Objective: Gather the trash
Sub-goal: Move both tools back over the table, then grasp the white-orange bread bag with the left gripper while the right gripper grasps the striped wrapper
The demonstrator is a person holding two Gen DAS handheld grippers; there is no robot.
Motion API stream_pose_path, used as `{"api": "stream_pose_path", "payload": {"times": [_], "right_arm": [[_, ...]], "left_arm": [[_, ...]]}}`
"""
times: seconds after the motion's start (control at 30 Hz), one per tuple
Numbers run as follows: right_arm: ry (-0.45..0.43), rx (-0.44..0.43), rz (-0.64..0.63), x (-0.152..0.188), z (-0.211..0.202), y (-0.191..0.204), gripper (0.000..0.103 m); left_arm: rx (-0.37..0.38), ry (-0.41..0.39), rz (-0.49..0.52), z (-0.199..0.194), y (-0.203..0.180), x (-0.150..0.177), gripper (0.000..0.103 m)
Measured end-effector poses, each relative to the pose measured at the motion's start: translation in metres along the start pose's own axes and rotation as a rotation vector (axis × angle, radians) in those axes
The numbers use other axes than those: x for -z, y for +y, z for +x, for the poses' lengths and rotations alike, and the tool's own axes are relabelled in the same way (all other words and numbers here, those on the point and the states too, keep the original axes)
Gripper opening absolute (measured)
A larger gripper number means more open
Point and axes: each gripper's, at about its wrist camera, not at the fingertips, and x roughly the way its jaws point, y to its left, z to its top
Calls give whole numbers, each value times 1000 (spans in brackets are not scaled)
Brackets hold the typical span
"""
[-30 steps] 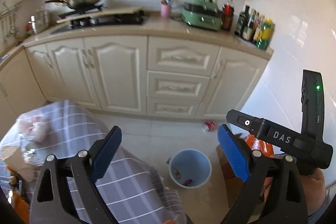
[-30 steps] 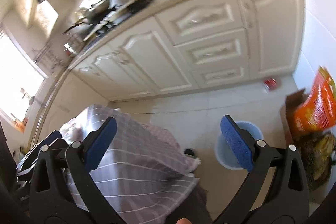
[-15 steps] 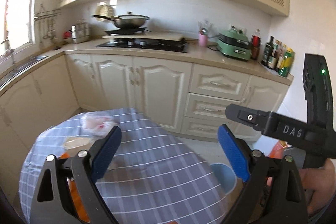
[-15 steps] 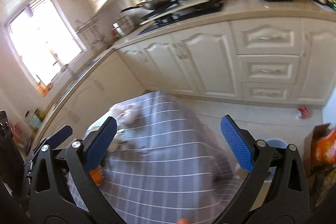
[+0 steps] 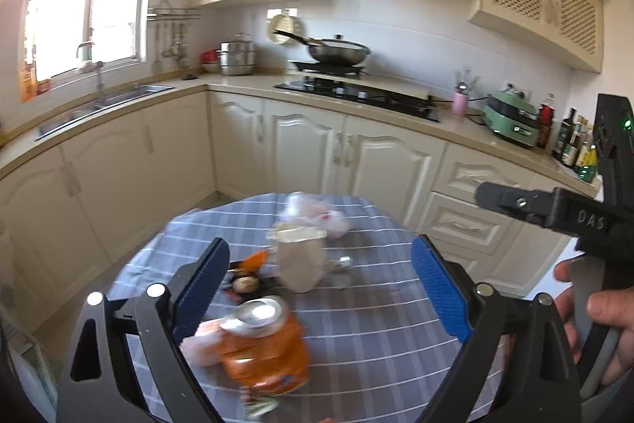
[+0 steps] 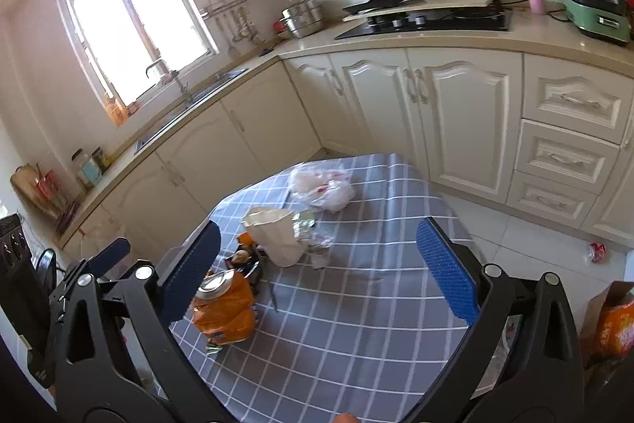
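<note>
Right now the crushed orange can [image 5: 263,347] stands upright beside the left tongs [image 5: 319,290]; both tongs gape wide, empty, right tongs [image 6: 319,266] farther off.

My left hand-held gripper [image 5: 317,288] is matt black plastic, and its fingertips [image 5: 440,290] have rough blue pads. The worktop [image 6: 356,304] wears a grey checked cloth that shines a little, so I think it is smooth and plastic-coated. The orange can [image 6: 224,306] is crushed thin metal with a shiny silver top. The beige cup [image 6: 275,234] looks like matt paper. The white bag [image 6: 321,185] is thin, crinkly plastic. Beside the cup lies a shiny foil wrapper [image 6: 303,222]. The cupboard doors [image 6: 455,113] look like painted wood, smooth and a bit glossy. The floor [image 6: 535,248] is glossy white tile.
</note>
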Motion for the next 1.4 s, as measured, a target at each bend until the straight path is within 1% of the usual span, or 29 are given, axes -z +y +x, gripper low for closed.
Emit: {"api": "stream_pose_path", "payload": {"times": [0.17,0.3,0.4,0.5,0.57,0.67,0.73,0.87,1.03,1.1,1.13,1.17,1.2,1.23,1.27,1.3,1.33,1.4], "right_arm": [[28,-6,-40,4,17,23,97],[62,-12,-71,11,33,39,97],[86,-15,-80,15,44,44,97],[111,-12,-84,19,56,49,97],[129,-7,-88,22,64,51,97],[148,-2,-93,25,72,53,97],[162,1,-95,27,78,54,97],[179,8,-96,31,84,53,97],[207,30,-85,35,94,43,97],[218,36,-81,37,96,37,97],[224,37,-78,38,98,35,97],[231,35,-77,39,99,34,97],[241,28,-80,41,100,33,97],[246,24,-84,43,100,33,97],[254,19,-92,46,101,34,97],[264,10,-101,50,101,35,97],[272,2,-105,52,101,36,97],[289,-10,-111,60,101,38,97]], "left_arm": [[-64,11,-32,-6,45,13,91],[-107,35,-30,-4,76,28,91],[-138,81,-25,5,98,43,91],[-147,137,5,16,113,61,91],[-154,174,30,25,118,74,91],[-133,212,71,36,121,89,91],[-117,229,122,46,118,94,91],[-85,260,223,70,111,100,91],[-69,292,299,98,104,101,91],[-49,305,328,105,101,101,90],[-35,308,340,108,99,101,89],[-16,317,346,109,96,101,80],[1,323,348,111,94,101,67],[22,331,345,112,92,100,60],[32,338,341,113,90,100,50],[36,345,338,114,89,101,45],[38,352,336,116,87,102,43],[43,355,323,115,85,104,35]]}}
